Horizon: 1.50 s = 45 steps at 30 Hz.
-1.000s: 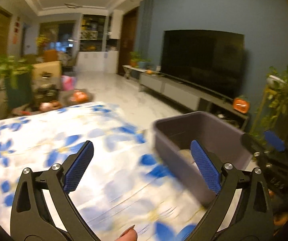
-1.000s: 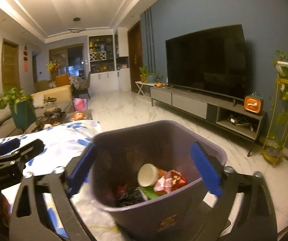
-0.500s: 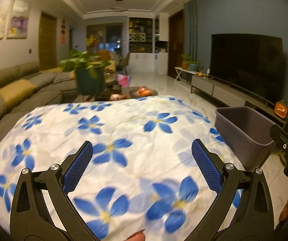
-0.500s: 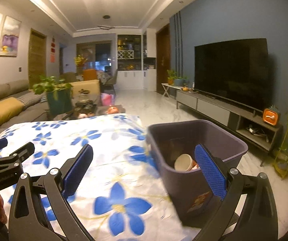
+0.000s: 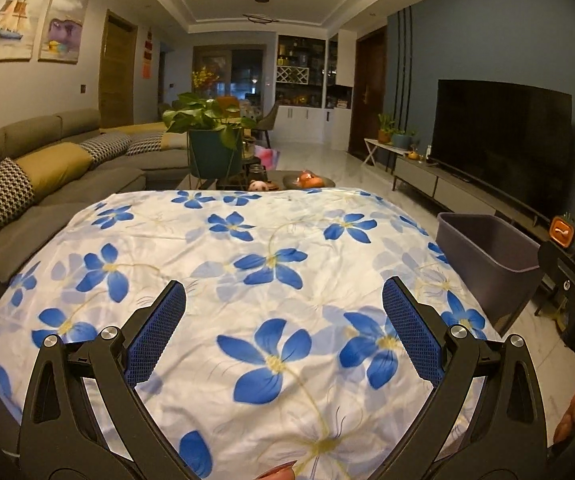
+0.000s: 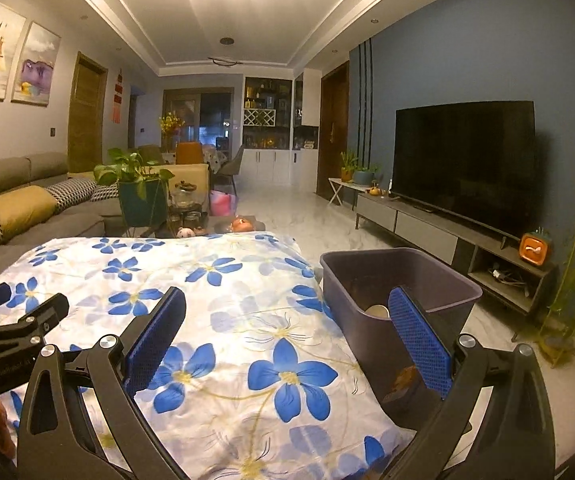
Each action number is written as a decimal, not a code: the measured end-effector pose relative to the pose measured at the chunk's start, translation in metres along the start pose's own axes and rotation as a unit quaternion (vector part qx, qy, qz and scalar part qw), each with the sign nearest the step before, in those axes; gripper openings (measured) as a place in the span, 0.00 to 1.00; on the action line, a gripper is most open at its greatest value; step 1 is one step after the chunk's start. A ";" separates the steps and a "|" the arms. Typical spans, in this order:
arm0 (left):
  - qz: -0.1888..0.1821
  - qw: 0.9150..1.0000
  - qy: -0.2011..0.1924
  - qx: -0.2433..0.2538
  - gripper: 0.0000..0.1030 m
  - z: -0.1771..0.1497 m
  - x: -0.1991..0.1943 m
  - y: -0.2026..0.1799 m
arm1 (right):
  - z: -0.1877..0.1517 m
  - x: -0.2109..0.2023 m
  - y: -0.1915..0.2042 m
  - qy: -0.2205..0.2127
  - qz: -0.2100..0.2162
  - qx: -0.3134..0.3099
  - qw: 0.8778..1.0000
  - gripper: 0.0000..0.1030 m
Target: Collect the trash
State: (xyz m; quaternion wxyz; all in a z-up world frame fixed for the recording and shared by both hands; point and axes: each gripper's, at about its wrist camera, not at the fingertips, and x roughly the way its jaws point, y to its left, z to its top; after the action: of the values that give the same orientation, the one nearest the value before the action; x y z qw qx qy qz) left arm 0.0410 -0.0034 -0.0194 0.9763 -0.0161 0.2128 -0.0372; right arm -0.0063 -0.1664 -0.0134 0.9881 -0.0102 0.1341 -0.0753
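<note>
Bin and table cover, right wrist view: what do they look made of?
Bin: looks like molded plastic, dull purple-grey, matte; smooth, thin rigid walls with a rolled rim and rounded corners. Table cover: appears to be thin woven fabric, white with blue printed flowers; fine creases and a soft drape over the edges suggest cloth, though a slight sheen leaves a synthetic blend possible.

Both the left gripper [image 5: 283, 300] and right gripper [image 6: 287, 308] hover level, jaws spread wide, apparently empty.

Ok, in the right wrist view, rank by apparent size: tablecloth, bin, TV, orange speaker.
1. tablecloth
2. TV and bin: look alike, and the bin sits nearer the camera, so unranked
3. orange speaker
</note>
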 end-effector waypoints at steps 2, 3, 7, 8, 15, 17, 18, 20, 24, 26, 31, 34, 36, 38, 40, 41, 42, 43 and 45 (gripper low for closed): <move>-0.001 1.000 0.001 -0.002 0.94 -0.001 -0.005 0.003 | 0.000 -0.005 0.005 0.000 -0.001 -0.003 1.000 0.95; -0.001 1.000 0.001 -0.004 0.94 -0.002 -0.008 0.005 | -0.001 -0.007 0.007 -0.001 0.001 -0.003 1.000 0.95; 0.000 1.000 -0.002 -0.009 0.94 -0.005 -0.017 0.011 | -0.001 -0.016 0.012 -0.005 0.006 -0.003 1.000 0.95; 0.000 1.000 -0.003 -0.010 0.94 -0.005 -0.019 0.012 | 0.000 -0.018 0.013 -0.006 0.007 -0.003 1.000 0.95; 0.001 1.000 -0.012 -0.013 0.94 -0.004 -0.031 0.017 | 0.000 -0.028 0.017 -0.015 0.008 -0.002 1.000 0.95; 0.002 1.000 -0.013 -0.013 0.94 -0.004 -0.033 0.017 | 0.001 -0.030 0.017 -0.016 0.008 -0.002 1.000 0.95; 0.002 1.000 -0.014 -0.014 0.94 -0.004 -0.034 0.017 | 0.000 -0.030 0.017 -0.017 0.008 -0.001 1.000 0.95; -0.001 1.000 -0.015 -0.015 0.94 -0.003 -0.036 0.017 | 0.000 -0.031 0.017 -0.018 0.007 -0.001 1.000 0.95; -0.003 1.000 -0.017 -0.015 0.94 -0.002 -0.037 0.017 | 0.001 -0.031 0.015 -0.016 0.008 0.001 1.000 0.95; -0.002 1.000 -0.017 -0.016 0.94 -0.002 -0.037 0.017 | 0.001 -0.032 0.014 -0.015 0.009 0.002 1.000 0.95; -0.004 1.000 -0.018 -0.017 0.94 -0.002 -0.037 0.017 | 0.002 -0.032 0.014 -0.016 0.008 0.002 1.000 0.95; -0.004 1.000 -0.017 -0.017 0.94 -0.002 -0.037 0.017 | 0.002 -0.031 0.013 -0.016 0.008 0.003 1.000 0.95; -0.004 1.000 -0.018 -0.016 0.94 -0.002 -0.037 0.017 | 0.002 -0.031 0.013 -0.016 0.009 0.003 1.000 0.95; -0.004 1.000 -0.019 -0.016 0.94 -0.002 -0.038 0.016 | 0.002 -0.031 0.013 -0.016 0.008 0.003 1.000 0.95; -0.005 1.000 -0.019 -0.017 0.94 -0.001 -0.039 0.015 | 0.002 -0.031 0.013 -0.016 0.008 0.003 1.000 0.95; -0.005 1.000 -0.020 -0.017 0.94 0.000 -0.039 0.015 | 0.001 -0.031 0.013 -0.016 0.008 0.003 1.000 0.95; -0.005 1.000 -0.020 -0.018 0.94 0.001 -0.039 0.015 | 0.002 -0.031 0.013 -0.015 0.009 0.003 1.000 0.95; -0.005 1.000 -0.021 -0.018 0.94 0.001 -0.039 0.014 | 0.001 -0.031 0.012 -0.015 0.008 0.003 1.000 0.95; -0.006 1.000 -0.021 -0.018 0.94 0.001 -0.040 0.014 | 0.001 -0.031 0.011 -0.016 0.008 0.005 1.000 0.95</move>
State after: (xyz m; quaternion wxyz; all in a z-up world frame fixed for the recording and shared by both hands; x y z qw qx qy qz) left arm 0.0065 0.0135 -0.0024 0.9798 -0.0358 0.1929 -0.0390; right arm -0.0341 -0.1503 -0.0044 0.9907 -0.0058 0.1179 -0.0676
